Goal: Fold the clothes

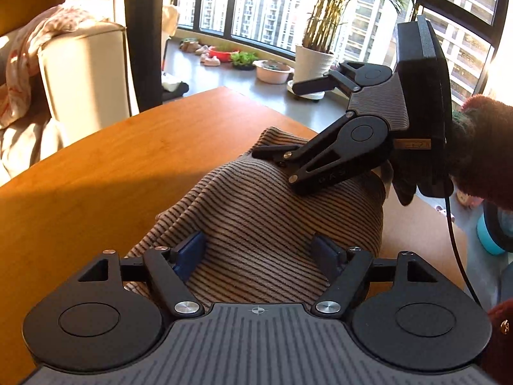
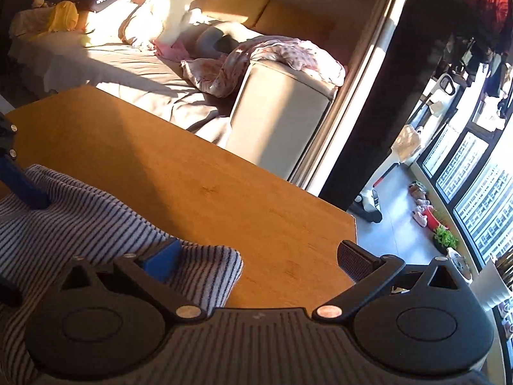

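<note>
A brown-and-dark striped garment [image 1: 256, 199] lies bunched on the wooden table [image 1: 128, 160]. My left gripper [image 1: 258, 252] is open, its blue pads [image 1: 189, 253] set wide apart on the near part of the cloth, which humps up between them without being pinched. My right gripper [image 1: 288, 118] reaches in from the right, open wide, with its lower finger on the garment's far edge. In the right wrist view the right gripper [image 2: 256, 256] has its left pad over the garment's [image 2: 80, 224] corner and its right finger above the bare table [image 2: 208, 176]. One blue left-gripper finger [image 2: 22, 186] rests on the cloth.
A person's dark red fuzzy sleeve [image 1: 481, 147] holds the right gripper. A beige sofa [image 2: 282, 118] with a pink blanket stands beyond the table. A black pillar [image 1: 144, 32], a potted palm [image 1: 312, 61] and bowls stand on the floor by the windows.
</note>
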